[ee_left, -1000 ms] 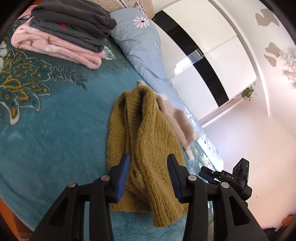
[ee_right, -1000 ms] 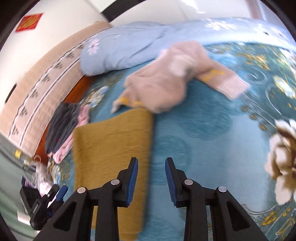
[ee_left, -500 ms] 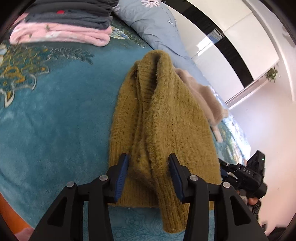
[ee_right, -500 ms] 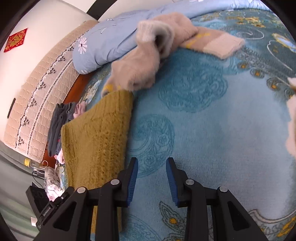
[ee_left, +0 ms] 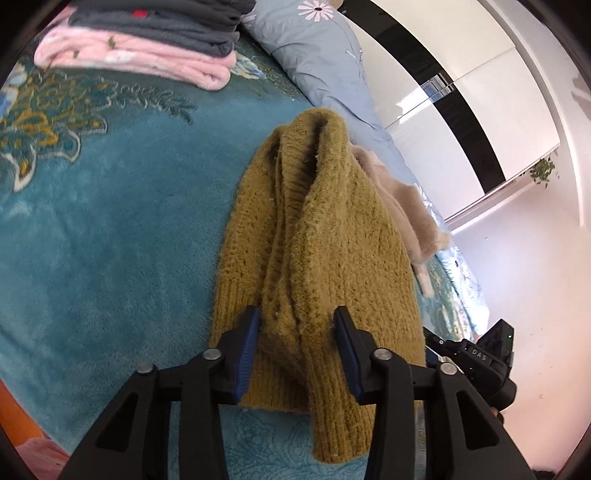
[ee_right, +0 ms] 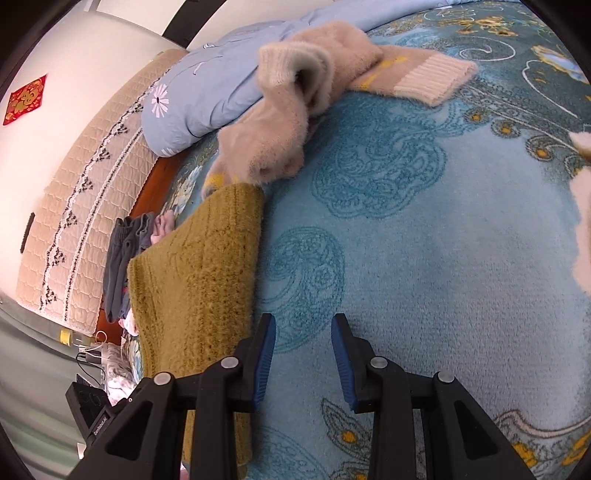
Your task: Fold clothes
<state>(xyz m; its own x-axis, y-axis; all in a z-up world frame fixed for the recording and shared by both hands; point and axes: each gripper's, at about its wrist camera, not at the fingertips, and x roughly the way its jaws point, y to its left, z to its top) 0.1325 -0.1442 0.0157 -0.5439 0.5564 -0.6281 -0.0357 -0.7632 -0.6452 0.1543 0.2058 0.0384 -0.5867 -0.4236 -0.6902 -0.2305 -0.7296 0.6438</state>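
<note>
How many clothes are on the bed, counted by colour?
Olive sweater: 1
Beige sweater: 1
Pink folded garment: 1
Grey folded garments: looks like 2, hard to tell
Total: about 5

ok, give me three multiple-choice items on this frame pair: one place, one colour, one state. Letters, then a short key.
1. Where is the folded pile of clothes?
A. on the bed near the blue pillow
B. on the floor
C. under the mustard sweater

2. What colour is the sweater lying between the left tool's fingers?
A. pink
B. mustard
C. grey

3. What state is the right tool in?
A. shut on the beige sweater
B. shut on the blanket
C. open, holding nothing

Key: 1 A, the pile sits on the blanket beside the pillow; 2 B, mustard knit fills the gap; 3 C, only blanket shows between its spread fingers.
</note>
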